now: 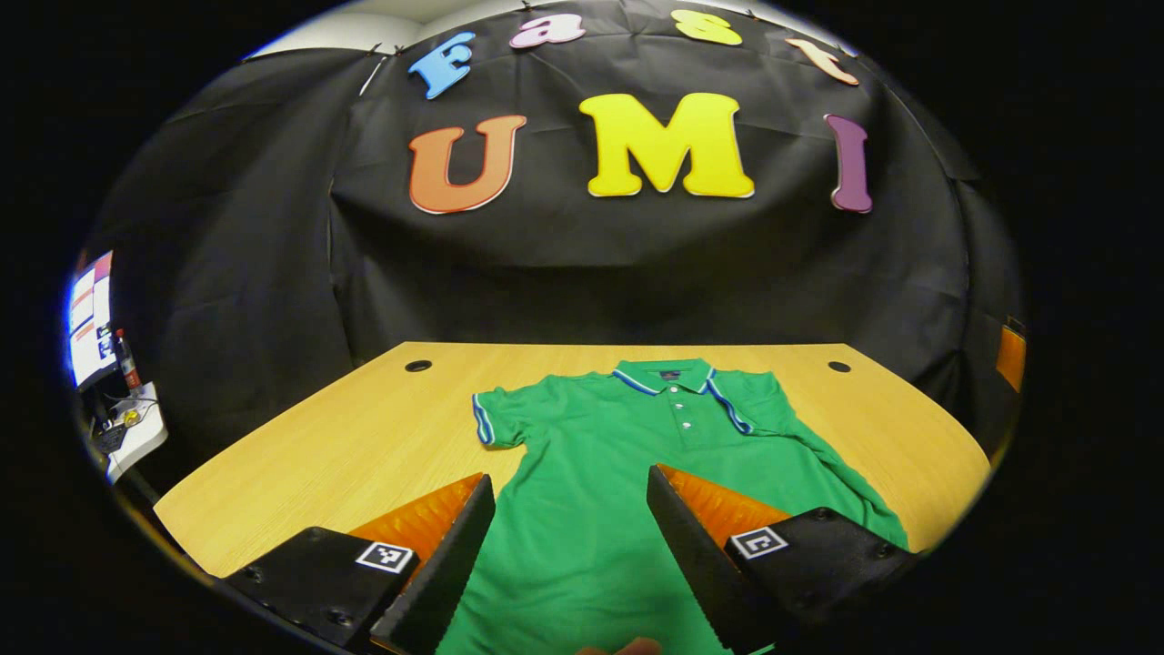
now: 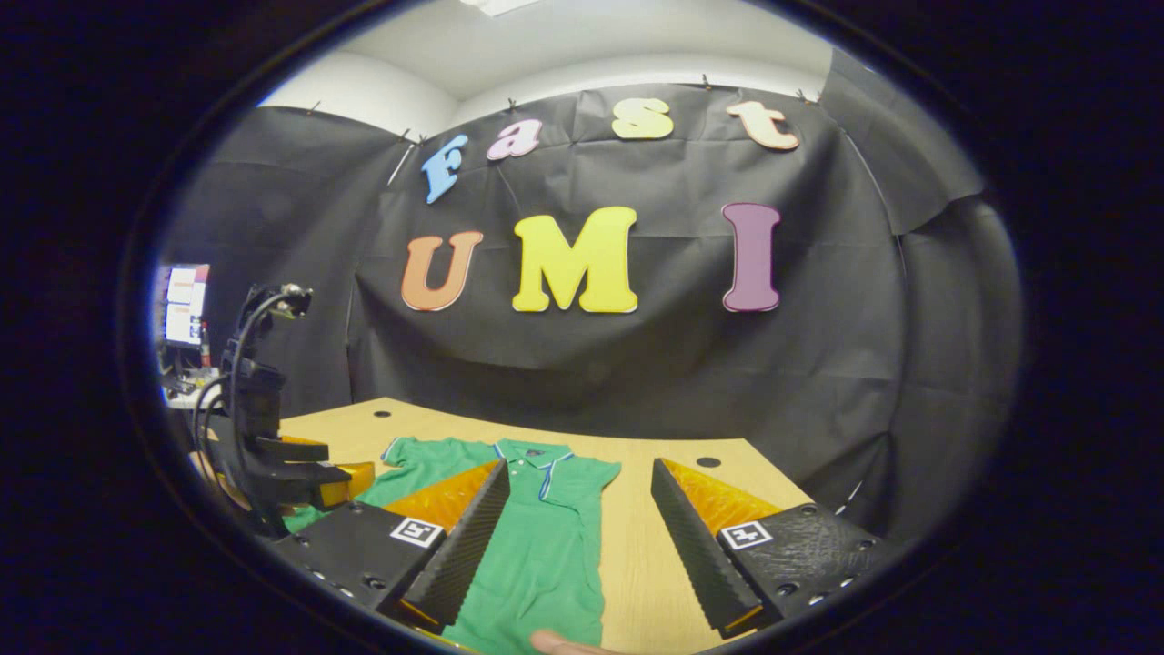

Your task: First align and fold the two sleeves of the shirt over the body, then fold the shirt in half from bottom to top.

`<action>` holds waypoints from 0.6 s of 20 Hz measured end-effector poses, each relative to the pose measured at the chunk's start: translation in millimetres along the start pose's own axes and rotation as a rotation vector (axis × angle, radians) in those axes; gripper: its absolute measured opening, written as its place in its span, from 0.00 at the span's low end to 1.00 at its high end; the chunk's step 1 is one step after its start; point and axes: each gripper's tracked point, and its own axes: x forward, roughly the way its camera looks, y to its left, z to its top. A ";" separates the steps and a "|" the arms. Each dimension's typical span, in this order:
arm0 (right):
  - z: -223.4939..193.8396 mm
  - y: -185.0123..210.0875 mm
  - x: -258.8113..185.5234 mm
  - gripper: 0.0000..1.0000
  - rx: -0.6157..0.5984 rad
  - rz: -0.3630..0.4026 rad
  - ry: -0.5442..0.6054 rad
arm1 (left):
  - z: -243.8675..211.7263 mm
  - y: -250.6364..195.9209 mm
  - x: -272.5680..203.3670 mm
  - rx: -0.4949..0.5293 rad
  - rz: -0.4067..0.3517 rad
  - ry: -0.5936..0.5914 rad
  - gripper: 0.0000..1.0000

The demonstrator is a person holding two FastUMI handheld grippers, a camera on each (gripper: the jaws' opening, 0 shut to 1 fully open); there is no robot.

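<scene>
A pale wooden table [image 1: 364,418] stands against a black cloth wall [image 1: 637,264], which hangs in loose folds behind and to both sides of it. Two small round holes [image 1: 418,366] sit near the table's far corners. Left of the table a lit screen [image 1: 89,327] glows over a cluttered desk. Above the cloth, a white wall [image 2: 364,91] meets a white ceiling [image 2: 582,27].
</scene>
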 end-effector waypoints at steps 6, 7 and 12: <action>0.1 -22.5 1.9 0.95 0.051 -0.011 0.025 | 9.0 49.3 93.1 -0.039 0.109 0.118 1.00; 0.5 -25.2 1.6 0.95 0.063 -0.012 0.028 | 8.1 53.8 110.9 -0.049 0.110 0.136 1.00; 7.4 -36.6 -4.2 0.92 0.039 -0.003 0.021 | -3.9 89.2 187.5 -0.195 0.165 0.228 1.00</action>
